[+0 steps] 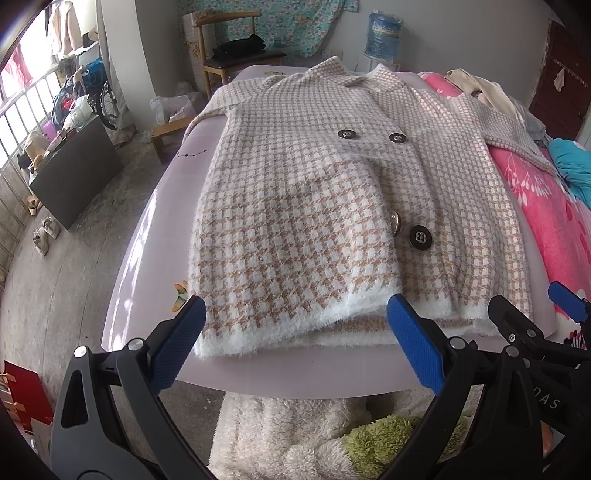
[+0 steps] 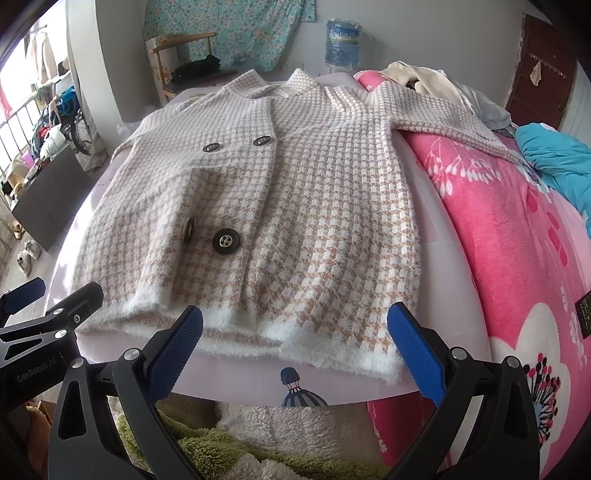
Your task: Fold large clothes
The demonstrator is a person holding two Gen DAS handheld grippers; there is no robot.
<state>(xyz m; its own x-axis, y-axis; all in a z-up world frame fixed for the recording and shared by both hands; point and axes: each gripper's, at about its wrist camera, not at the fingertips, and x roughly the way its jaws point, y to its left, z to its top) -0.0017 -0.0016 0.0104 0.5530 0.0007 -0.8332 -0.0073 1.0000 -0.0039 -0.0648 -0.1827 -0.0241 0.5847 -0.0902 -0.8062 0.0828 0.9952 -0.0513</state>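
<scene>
A fuzzy beige-and-white houndstooth coat (image 1: 295, 206) (image 2: 295, 206) with large dark buttons (image 1: 420, 237) (image 2: 225, 241) lies flat, front up, on a pale lilac table (image 1: 155, 236) (image 2: 369, 384), collar far, white hem near. My left gripper (image 1: 295, 317) stands open just before the hem's left half, nothing between its blue pads. My right gripper (image 2: 295, 321) is open in front of the hem's right half, also empty. Each gripper shows at the edge of the other's view. The coat's right sleeve (image 2: 454, 118) stretches over the pink blanket.
A pink flowered blanket (image 2: 509, 236) with a teal garment (image 2: 554, 158) and loose clothes lies on the right. Fluffy white and green fabric (image 1: 314, 435) sits below the table's near edge. A wooden chair (image 1: 236, 48) and a water jug (image 1: 384, 33) stand behind; a dark cabinet (image 1: 77, 170) at left.
</scene>
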